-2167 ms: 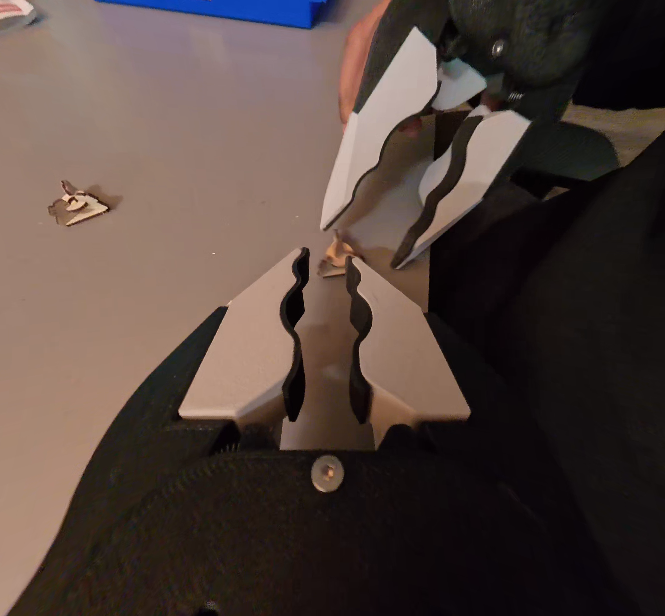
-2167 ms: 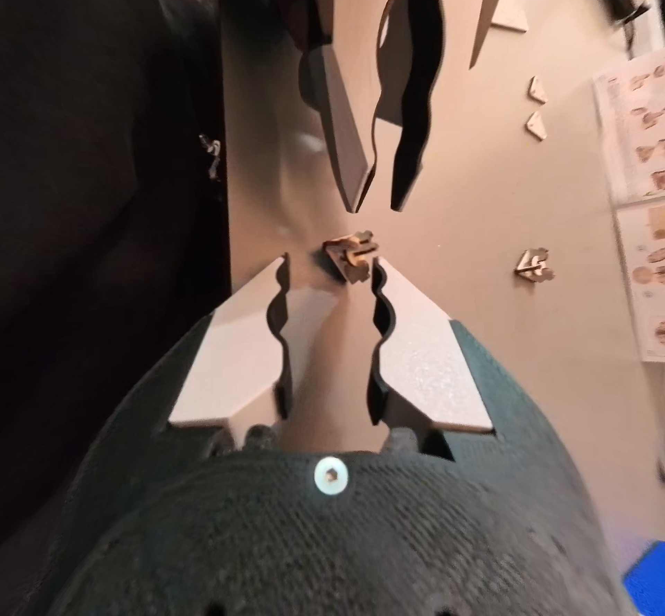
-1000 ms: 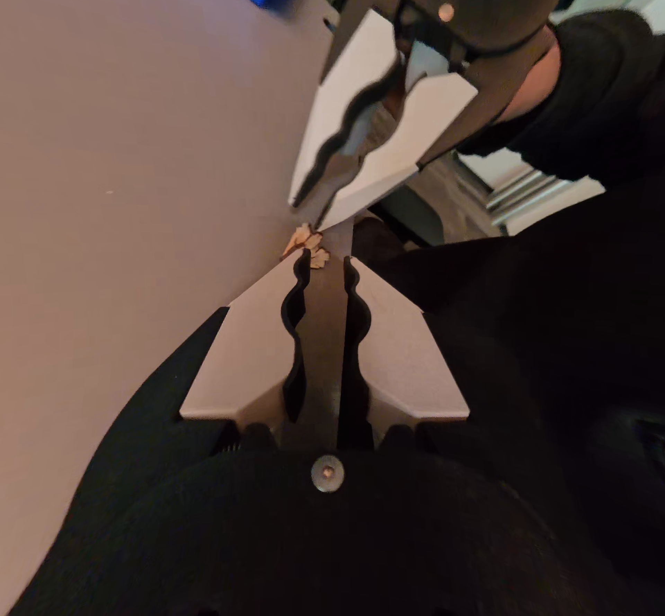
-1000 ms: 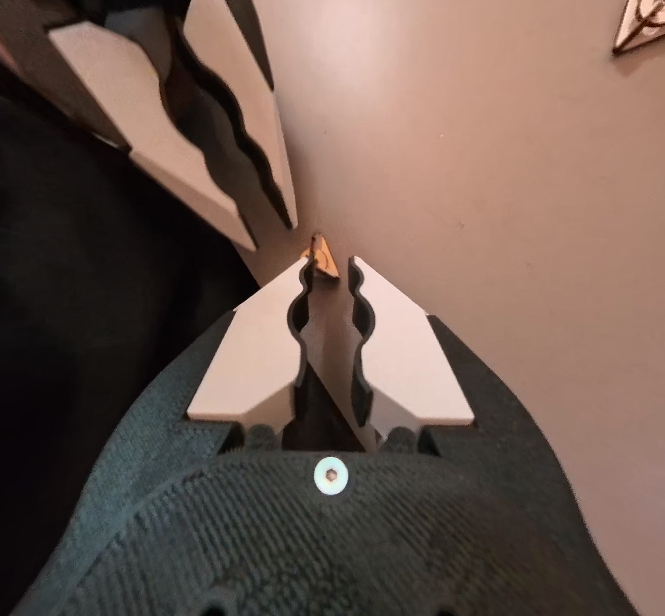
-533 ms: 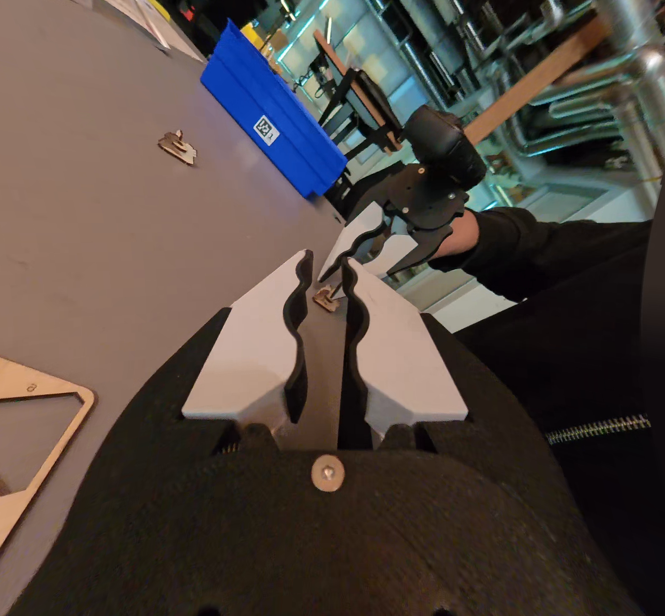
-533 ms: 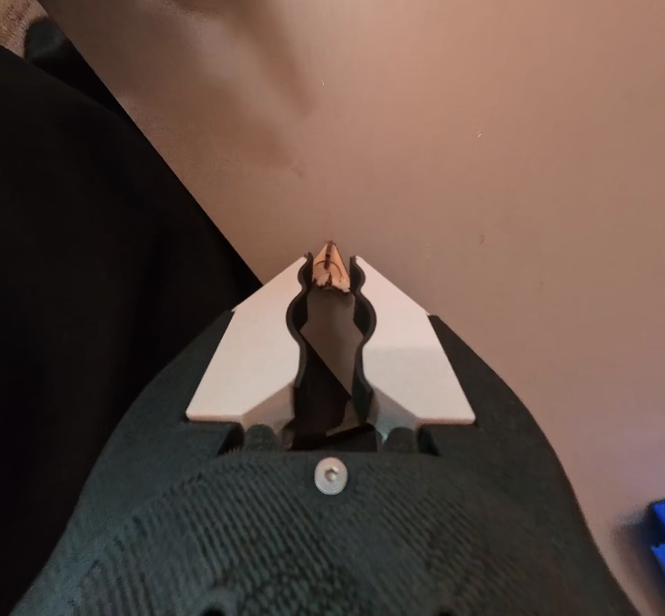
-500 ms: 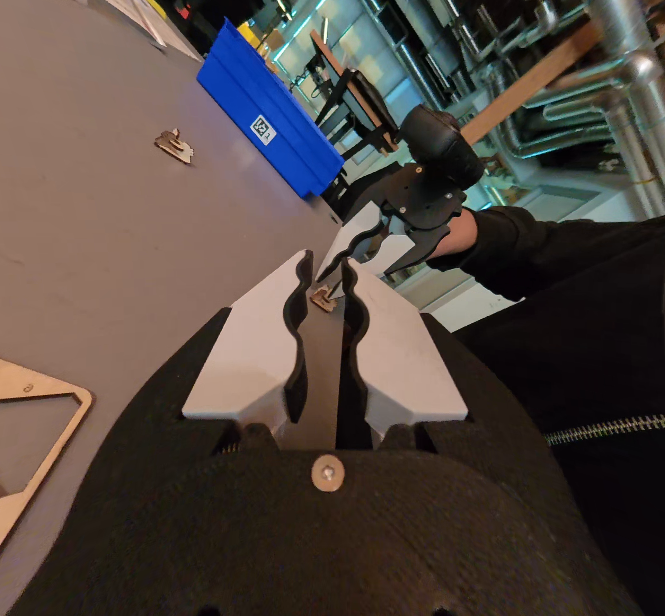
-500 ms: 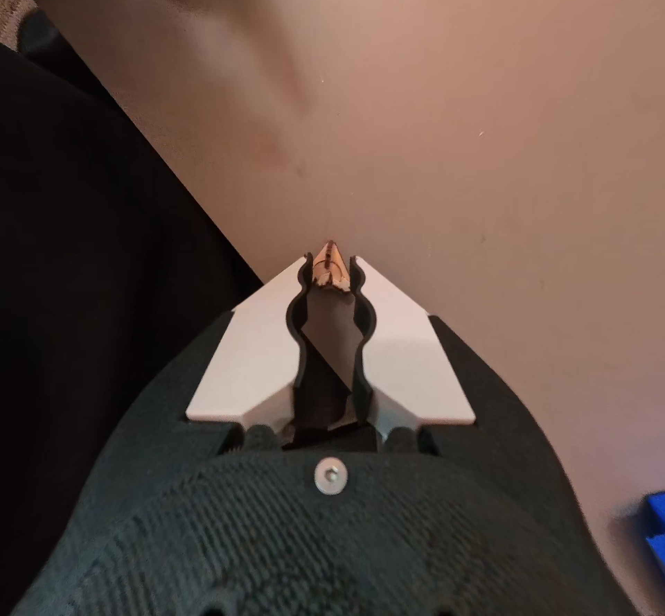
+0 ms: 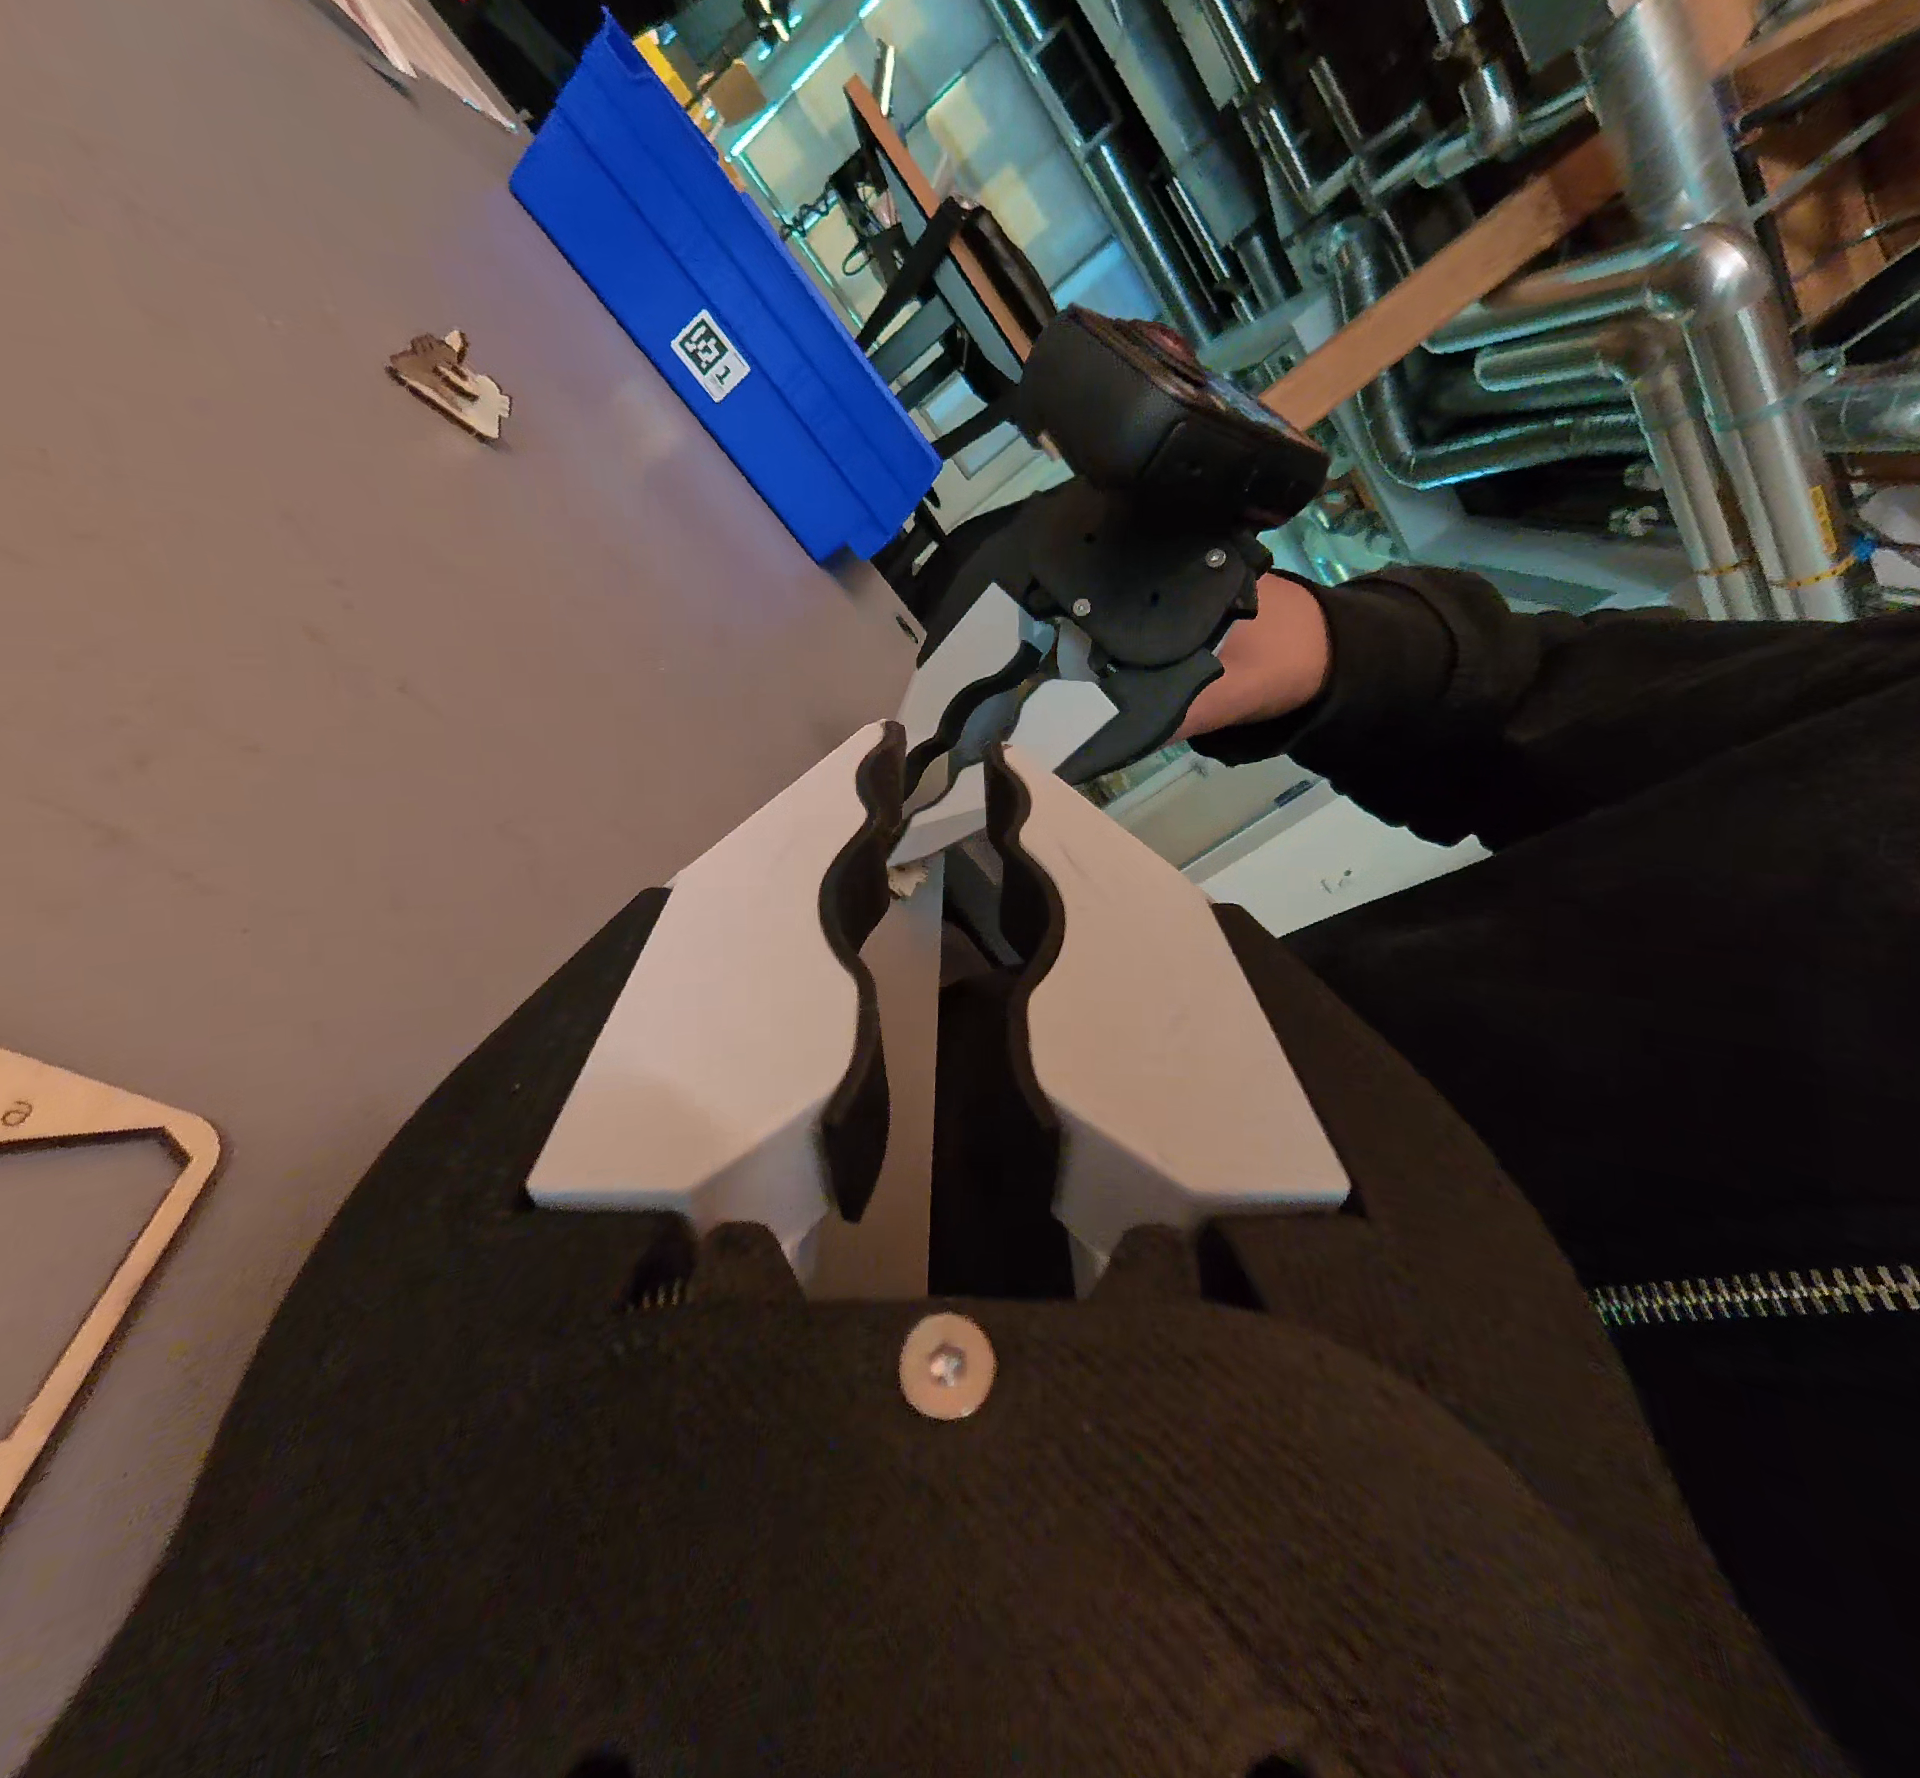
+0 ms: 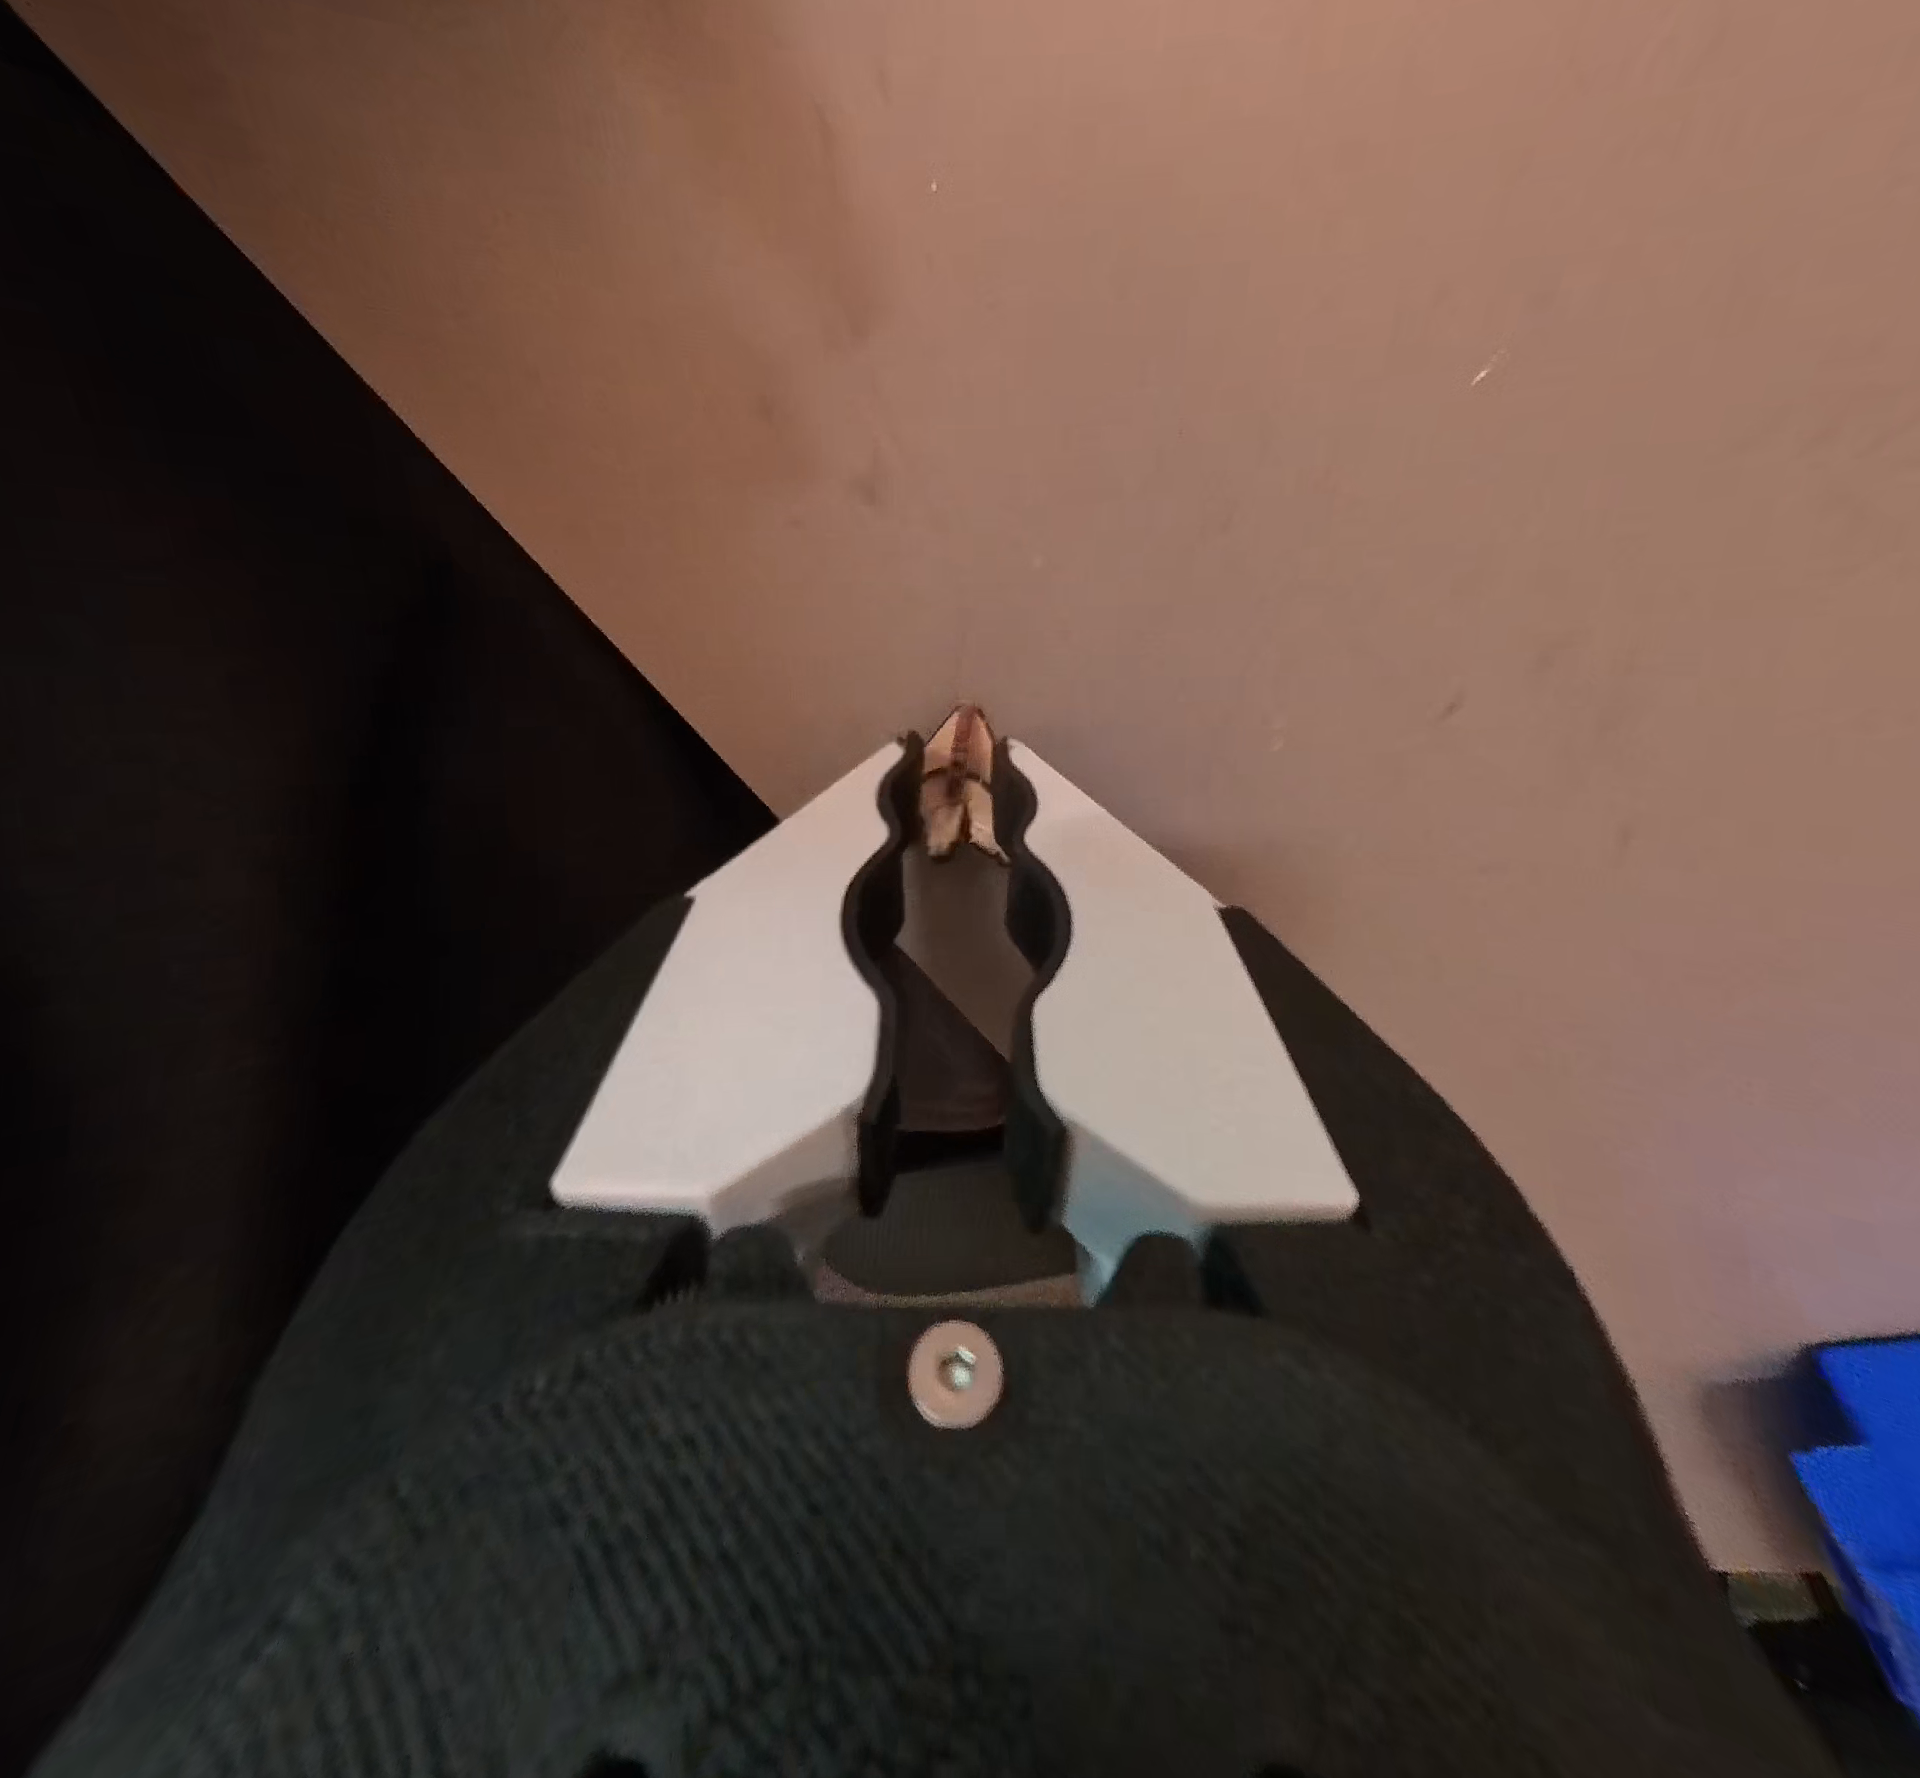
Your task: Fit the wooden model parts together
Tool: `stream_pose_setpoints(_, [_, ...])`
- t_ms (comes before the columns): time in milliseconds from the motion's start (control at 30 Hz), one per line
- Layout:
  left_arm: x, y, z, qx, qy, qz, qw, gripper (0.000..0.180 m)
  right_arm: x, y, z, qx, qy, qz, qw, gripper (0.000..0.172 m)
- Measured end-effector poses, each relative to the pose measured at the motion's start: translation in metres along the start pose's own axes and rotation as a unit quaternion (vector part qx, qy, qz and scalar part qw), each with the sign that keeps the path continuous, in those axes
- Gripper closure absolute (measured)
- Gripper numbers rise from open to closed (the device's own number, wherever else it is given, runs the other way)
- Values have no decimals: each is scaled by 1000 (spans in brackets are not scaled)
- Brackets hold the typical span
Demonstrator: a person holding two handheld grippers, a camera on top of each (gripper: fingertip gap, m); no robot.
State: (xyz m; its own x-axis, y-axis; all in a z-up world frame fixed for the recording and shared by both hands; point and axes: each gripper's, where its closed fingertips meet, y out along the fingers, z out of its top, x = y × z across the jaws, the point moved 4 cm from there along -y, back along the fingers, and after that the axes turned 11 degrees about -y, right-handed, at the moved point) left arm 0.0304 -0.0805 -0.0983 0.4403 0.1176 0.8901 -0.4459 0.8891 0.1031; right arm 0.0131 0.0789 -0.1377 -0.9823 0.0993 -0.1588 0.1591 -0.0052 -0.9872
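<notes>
While the right gripper is pointed down at a plain tabletop, a small pale wooden piece with dark, burnt-looking cut edges is pinched between its fingertips, both black wavy pads being pressed against the flat faces of the piece. A pointed corner of the piece is left sticking out past the tips, close to the table surface; whether it touches the table cannot be told. From its thinness and cut edges, the piece is judged to be light, stiff and flat, with narrow tabs that could snap under a hard squeeze or a twist; a hold across its broad faces, as seen here, is judged safer than one on its edges. The left gripper is held narrowly parted with nothing between its pads, and the right gripper, gripped by a hand in a black sleeve, is seen through that gap near the table's edge. Farther out on the grey table, a second small wooden piece lies flat, a blue bin stands beyond it, and a wooden frame lies at the near left.
</notes>
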Motion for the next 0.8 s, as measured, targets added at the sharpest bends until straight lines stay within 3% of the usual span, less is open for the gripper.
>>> stream_pose_setpoints(133, [0,0,0,0,-5,-6,1000,167,2,-1,0,-11,-2,-2,1000,169])
stream_pose_setpoints(800, [1,-1,1,0,-16,-14,1000,167,3,-8,-8,-17,8,-9,1000,164])
